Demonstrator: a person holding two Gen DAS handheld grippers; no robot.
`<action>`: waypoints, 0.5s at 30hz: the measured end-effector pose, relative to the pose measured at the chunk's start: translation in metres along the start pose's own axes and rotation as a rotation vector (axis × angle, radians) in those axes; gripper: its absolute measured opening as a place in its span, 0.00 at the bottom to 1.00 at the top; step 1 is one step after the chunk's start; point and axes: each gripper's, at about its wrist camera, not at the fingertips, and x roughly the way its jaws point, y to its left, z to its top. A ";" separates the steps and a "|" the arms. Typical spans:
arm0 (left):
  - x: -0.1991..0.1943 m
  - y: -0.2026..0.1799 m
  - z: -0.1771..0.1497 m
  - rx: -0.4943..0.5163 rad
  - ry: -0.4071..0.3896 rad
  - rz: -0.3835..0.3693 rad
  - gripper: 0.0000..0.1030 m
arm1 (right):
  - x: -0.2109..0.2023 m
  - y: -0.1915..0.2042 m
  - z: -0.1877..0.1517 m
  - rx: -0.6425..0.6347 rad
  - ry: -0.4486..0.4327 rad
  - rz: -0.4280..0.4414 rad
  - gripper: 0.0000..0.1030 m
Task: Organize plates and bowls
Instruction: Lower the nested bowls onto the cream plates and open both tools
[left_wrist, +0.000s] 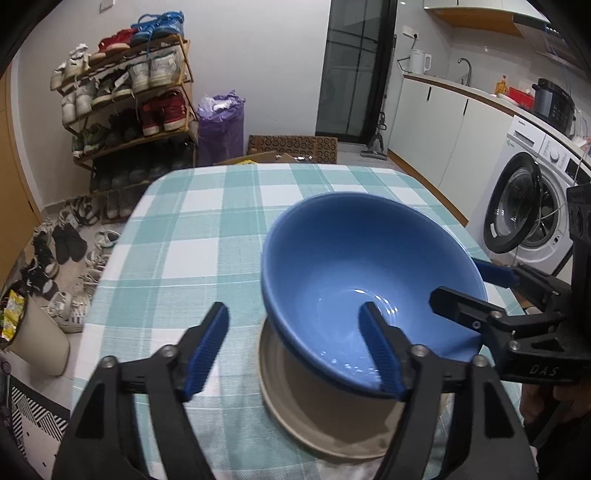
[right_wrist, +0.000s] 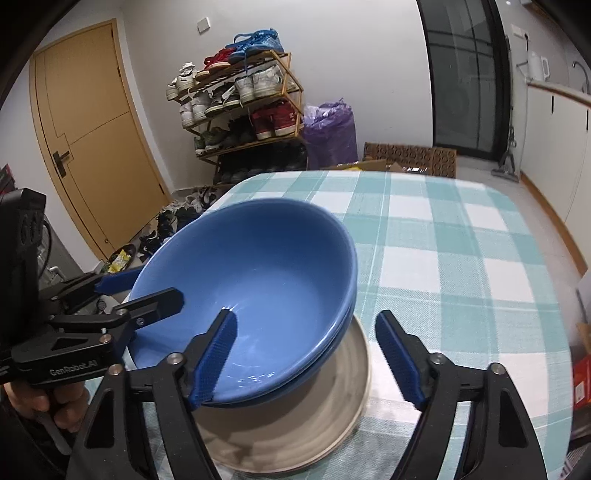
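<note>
Left wrist view: the blue bowl (left_wrist: 369, 280) sits tilted on a beige plate (left_wrist: 314, 424), both on the checked surface (left_wrist: 184, 236). My left hand-held gripper (left_wrist: 295, 350) is spread wide, one pad inside the bowl, the other outside its near left rim, neither pressing. The right hand-held gripper (left_wrist: 476, 284) straddles the bowl's right rim, jaws apart too.

Right wrist view: same bowl (right_wrist: 251, 280), and it looks like two blue bowls nested, though I can't be sure. The right hand-held gripper (right_wrist: 306, 354) is wide, one finger in the bowl, one outside its rim over the plate (right_wrist: 314, 424). The left one (right_wrist: 144, 288) hangs at the bowl's left rim, open.

Glazed ceramic, I'd guess: stiff, heavyish, slick, chippable. Pinch the rim wall, both sides, and lift level.
</note>
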 end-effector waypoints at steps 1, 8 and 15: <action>-0.004 0.000 -0.001 0.002 -0.015 0.005 0.77 | -0.001 0.000 0.000 -0.005 -0.007 -0.003 0.84; -0.023 0.002 -0.009 0.017 -0.073 0.031 0.98 | -0.017 0.007 -0.004 -0.063 -0.063 -0.024 0.99; -0.035 0.002 -0.025 0.023 -0.102 0.044 1.00 | -0.036 0.009 -0.024 -0.097 -0.126 -0.031 0.99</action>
